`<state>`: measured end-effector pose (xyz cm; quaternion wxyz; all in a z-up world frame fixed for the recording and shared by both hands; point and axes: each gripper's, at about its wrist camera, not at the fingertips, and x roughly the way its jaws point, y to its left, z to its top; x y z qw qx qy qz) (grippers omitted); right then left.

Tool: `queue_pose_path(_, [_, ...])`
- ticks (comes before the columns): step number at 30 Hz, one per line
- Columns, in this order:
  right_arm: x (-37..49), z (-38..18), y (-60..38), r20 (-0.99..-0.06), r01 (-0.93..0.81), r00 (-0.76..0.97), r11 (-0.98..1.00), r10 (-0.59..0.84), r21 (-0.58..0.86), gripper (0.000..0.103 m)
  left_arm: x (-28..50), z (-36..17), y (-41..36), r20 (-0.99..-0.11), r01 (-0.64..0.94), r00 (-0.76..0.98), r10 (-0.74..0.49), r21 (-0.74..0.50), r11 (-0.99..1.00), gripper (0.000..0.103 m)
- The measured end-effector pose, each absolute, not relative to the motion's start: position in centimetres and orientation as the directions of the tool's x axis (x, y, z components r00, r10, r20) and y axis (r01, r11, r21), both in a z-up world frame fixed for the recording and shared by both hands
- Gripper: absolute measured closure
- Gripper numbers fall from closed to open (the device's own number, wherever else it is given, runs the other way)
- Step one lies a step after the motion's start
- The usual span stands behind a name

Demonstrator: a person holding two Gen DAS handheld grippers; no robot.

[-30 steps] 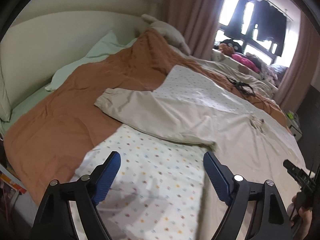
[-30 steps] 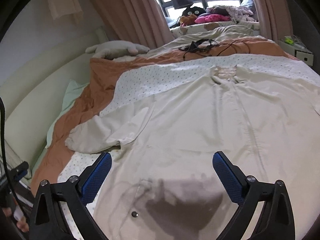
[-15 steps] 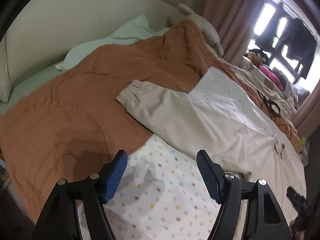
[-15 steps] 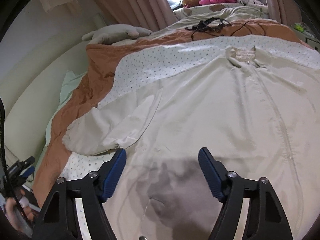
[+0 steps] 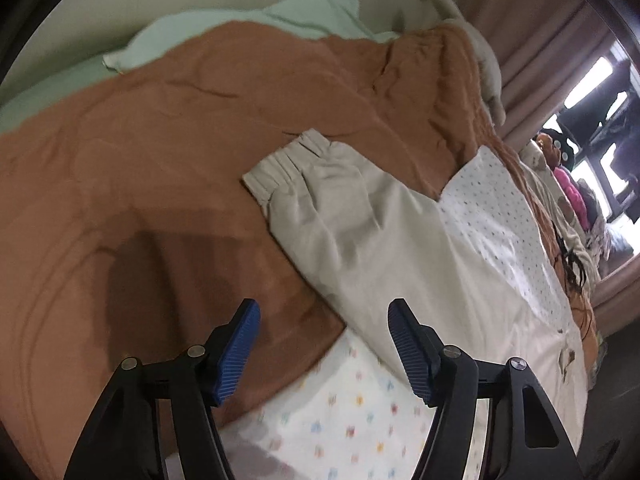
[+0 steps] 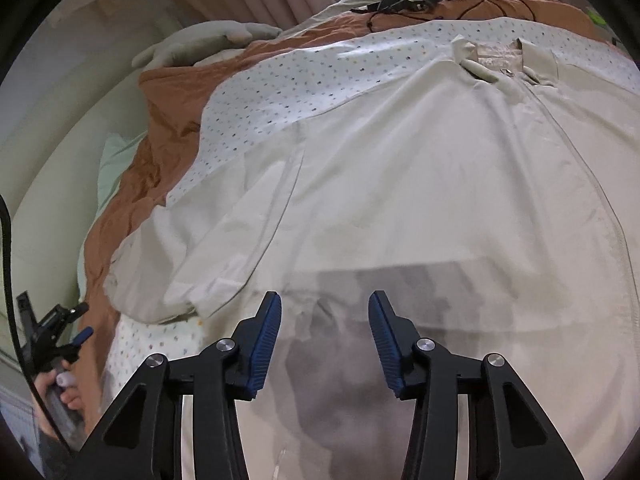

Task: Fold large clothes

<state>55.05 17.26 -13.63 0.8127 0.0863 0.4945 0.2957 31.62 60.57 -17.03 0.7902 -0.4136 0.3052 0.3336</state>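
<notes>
A: On the bed lies the beige jacket, hem cut off below frame.
B: Left gripper and right gripper both gape, empty (sleeve cuff blurred).

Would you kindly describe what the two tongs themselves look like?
Both the left tongs and right tongs look alike: black angular linkage arms with triangular cut-outs and silver pivot screws, each ending in two fingers faced with ribbed blue pads. A black cable runs along the right view's left edge.
</notes>
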Motion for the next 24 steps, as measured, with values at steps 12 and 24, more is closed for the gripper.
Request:
queue_pose_path(12, [56.3,-15.7,20.6,-0.719,-0.423,0.237,0.736,0.653,0.529,0.092,33.8,-21.0,64.4,-0.735,-0.757,0.644,0.210,-0.573,0.315,0.099])
queue_pose_path(24, [55.1,-18.9,26.2,-0.627,-0.381,0.011,0.583,0.779,0.717,0.094,34.9,-7.7,61.8,-0.604,-0.650,0.743,0.287,-0.552,0.522,0.100])
